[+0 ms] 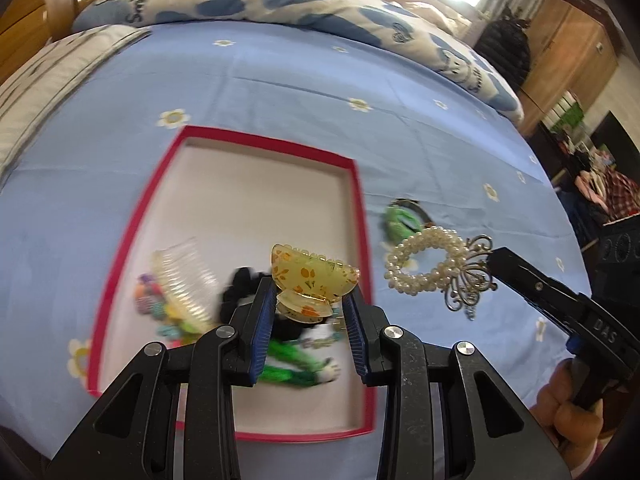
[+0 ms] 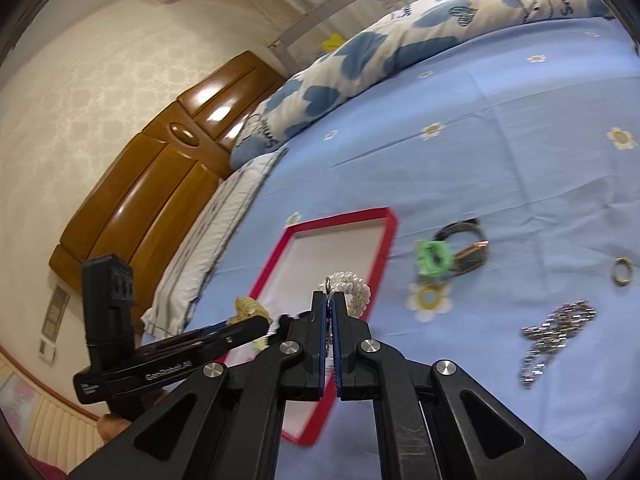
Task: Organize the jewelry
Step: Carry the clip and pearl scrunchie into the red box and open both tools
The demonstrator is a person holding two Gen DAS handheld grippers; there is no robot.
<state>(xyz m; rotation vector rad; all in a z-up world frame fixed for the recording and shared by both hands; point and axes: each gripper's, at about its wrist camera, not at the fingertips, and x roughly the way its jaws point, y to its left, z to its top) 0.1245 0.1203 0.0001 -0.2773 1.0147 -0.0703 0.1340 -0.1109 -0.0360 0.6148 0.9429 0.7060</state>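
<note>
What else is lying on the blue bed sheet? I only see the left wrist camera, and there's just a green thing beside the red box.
Observer: A heap of shiny silver chain lies on the flowered blue sheet, right of the right tongs.
Operator: Anything tiny?
Observer: Yes, a small gold ring beyond that chain.
Operator: My left tongs hold a yellow flowered hair claw. Are the right tongs squeezing the white pearl bracelet?
Observer: They are shut on its silver metal charm, and the pearls stick out past the tips.
</note>
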